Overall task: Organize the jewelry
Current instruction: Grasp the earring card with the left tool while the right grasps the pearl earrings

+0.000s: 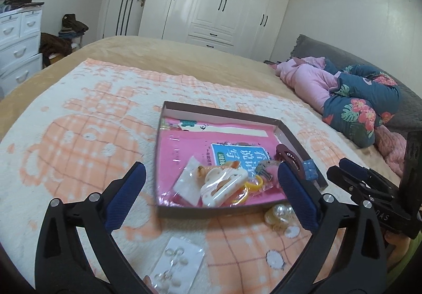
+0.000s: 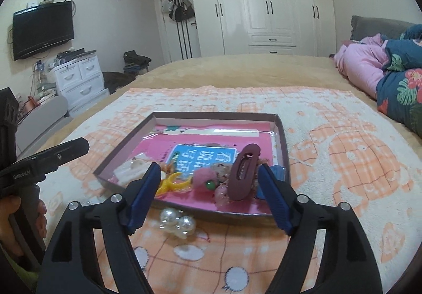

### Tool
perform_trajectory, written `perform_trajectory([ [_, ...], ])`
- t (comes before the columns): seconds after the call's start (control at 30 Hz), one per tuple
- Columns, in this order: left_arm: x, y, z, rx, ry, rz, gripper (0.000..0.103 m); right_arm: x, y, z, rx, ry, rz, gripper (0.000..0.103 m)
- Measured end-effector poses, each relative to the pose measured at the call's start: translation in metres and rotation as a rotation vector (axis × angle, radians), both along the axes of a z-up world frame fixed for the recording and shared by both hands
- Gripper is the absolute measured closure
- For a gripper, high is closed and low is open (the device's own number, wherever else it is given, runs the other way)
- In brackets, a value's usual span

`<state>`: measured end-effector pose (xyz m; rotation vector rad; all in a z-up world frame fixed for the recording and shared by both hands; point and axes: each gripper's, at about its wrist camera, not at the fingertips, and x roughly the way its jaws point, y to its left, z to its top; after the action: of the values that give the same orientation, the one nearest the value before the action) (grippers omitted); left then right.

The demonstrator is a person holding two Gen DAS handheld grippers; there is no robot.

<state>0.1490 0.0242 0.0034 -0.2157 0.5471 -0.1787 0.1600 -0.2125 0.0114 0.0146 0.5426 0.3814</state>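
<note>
A shallow brown box (image 1: pixel 221 116) (image 2: pixel 124 141) with a pink book inside lies on the blanket. It holds a white hair claw (image 1: pixel 224 183), yellow rings (image 1: pixel 254 184) (image 2: pixel 171 183), a maroon hair clip (image 2: pixel 244 172) (image 1: pixel 288 155), a pink pompom (image 2: pixel 204 175) and a blue piece (image 1: pixel 310 168). A pearl cluster (image 2: pixel 176 223) (image 1: pixel 279 215) lies on the blanket just outside the box's near edge. A card of earrings (image 1: pixel 176 265) lies nearer. My left gripper (image 1: pixel 211 175) is open and empty over the box's near side. My right gripper (image 2: pixel 211 178) is open and empty above the pearls.
The peach and white blanket (image 2: pixel 343 162) covers a tan bed. Pink and floral bedding (image 1: pixel 350 96) is piled at the right. A white drawer unit (image 2: pixel 79 78) and a TV (image 2: pixel 43 29) stand at the left, wardrobes (image 2: pixel 263 4) behind.
</note>
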Motion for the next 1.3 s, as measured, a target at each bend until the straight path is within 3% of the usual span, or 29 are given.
perform_trajectory([
  [0.43, -0.036, 0.032, -0.020, 0.052, 0.055, 0.016, 0.011, -0.016, 0.030, -0.014, -0.025, 0.040, 0.072, 0.024],
  [0.83, -0.034, 0.021, -0.057, 0.102, 0.148, -0.101, 0.011, -0.005, 0.042, -0.048, -0.049, 0.169, 0.076, 0.024],
  [1.03, -0.026, 0.016, -0.070, 0.102, 0.206, -0.144, 0.028, 0.012, 0.041, -0.065, -0.037, 0.257, 0.048, 0.025],
  [1.07, -0.025, 0.014, -0.073, 0.105, 0.219, -0.153, 0.036, 0.015, 0.041, -0.066, -0.031, 0.270, 0.044, 0.025],
  [1.17, -0.022, 0.009, -0.078, 0.128, 0.244, -0.161, 0.049, 0.022, 0.043, -0.072, -0.024, 0.312, 0.039, 0.037],
  [1.2, -0.022, 0.008, -0.079, 0.133, 0.249, -0.160, 0.053, 0.024, 0.045, -0.075, -0.029, 0.324, 0.038, 0.046],
  [1.27, -0.021, 0.009, -0.079, 0.128, 0.252, -0.158, 0.069, 0.025, 0.046, -0.078, -0.017, 0.339, 0.052, 0.057],
  [1.3, -0.021, 0.010, -0.079, 0.122, 0.255, -0.156, 0.069, 0.023, 0.046, -0.077, -0.025, 0.329, 0.047, 0.061],
])
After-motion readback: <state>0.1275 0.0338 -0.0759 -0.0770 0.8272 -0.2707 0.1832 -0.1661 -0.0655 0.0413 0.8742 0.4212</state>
